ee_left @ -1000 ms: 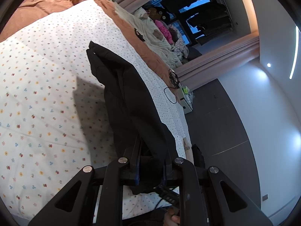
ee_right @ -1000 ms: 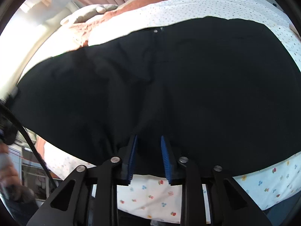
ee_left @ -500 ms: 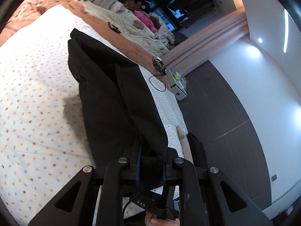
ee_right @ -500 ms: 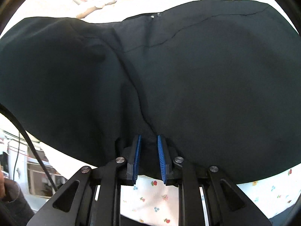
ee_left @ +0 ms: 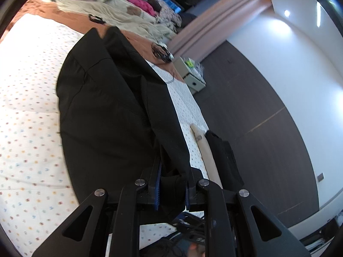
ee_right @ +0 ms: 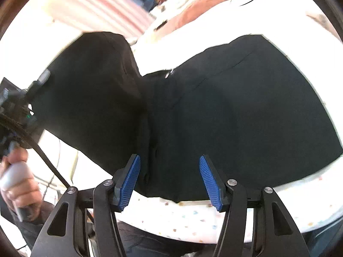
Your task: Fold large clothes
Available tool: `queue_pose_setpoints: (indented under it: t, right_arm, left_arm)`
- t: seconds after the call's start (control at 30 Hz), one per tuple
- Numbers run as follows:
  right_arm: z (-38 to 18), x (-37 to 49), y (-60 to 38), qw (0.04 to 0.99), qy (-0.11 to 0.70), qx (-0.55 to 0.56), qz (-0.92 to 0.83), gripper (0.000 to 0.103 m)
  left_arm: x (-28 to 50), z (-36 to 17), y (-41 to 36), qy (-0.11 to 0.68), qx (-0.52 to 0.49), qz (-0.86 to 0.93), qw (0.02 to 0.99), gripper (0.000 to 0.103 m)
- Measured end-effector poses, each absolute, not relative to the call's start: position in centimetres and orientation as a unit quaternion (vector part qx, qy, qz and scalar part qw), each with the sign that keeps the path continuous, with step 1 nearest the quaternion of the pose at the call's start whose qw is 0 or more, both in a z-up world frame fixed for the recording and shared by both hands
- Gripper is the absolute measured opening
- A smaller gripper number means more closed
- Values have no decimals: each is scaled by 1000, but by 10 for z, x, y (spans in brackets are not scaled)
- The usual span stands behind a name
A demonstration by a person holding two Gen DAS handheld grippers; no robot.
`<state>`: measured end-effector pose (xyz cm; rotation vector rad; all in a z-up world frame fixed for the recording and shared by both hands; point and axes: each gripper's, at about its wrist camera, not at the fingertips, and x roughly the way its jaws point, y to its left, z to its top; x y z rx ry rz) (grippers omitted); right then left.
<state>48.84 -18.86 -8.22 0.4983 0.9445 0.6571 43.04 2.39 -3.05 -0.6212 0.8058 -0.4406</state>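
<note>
Two layers of your black trousers (ee_left: 103, 111) overlap on the flowered sheet (ee_left: 27, 128); your left gripper (ee_left: 171, 184) pinches the cloth, your right gripper (ee_right: 169, 177) stands wide.

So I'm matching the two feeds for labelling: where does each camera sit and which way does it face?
Left wrist: on the left gripper, looking along the bed; jaws shut on the black garment; a forearm shows.
Right wrist: on the right gripper, facing across the black garment on the floral sheet; jaws open; a hand shows at left.
Shared: garment and sheet.
</note>
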Motion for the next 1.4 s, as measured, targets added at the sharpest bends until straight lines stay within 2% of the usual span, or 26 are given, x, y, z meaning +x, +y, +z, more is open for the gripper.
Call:
queue_pose_setpoints:
  t: [0.3,0.47,0.63,0.67,0.77,0.83,0.87,0.9,0.97,1.17,1.37,1.4]
  right_arm:
    - [-101,481,-280,830,413,293,235,56]
    - [-115,478,-306,833,411,315,196,56]
    - [-114,463,-323,831,414,328,175,56]
    - [-113,460,-326,829,415,331,175,56]
    - [-93,451,-332,828,412,335,179,77]
    - [-85,443,-340,826,404,341,194,77]
    - [-83,443,-339,825,404,342,199,77]
    - [-85,446,-335,823,404,343,204,77]
    - [-87,452,-326,821,407,343,207,77]
    - [-96,470,-299,813,420,335,223,77]
    - [-103,486,-289,813,433,332,205,76]
    - [-103,489,-289,816,433,329,197,57]
  left_arm:
    - [479,-70,-61,455,-244,-231,825,18]
    - [497,-99,-115,502,-208,-244,804,18]
    - [501,-106,-148,527,-178,-255,791,18]
    - [501,-106,-150,531,-176,-255,788,21]
    - [503,-102,-141,530,-203,-281,774,34]
    - [501,-101,-129,523,-234,-306,760,42]
    - [500,-99,-123,519,-247,-315,756,54]
    - [497,-95,-117,514,-251,-314,758,70]
    - [491,-85,-98,495,-255,-301,774,81]
    - [472,-82,-39,478,-273,-245,798,82]
    - [446,-101,33,479,-280,-162,816,81]
    - [441,-105,40,481,-282,-153,816,81]
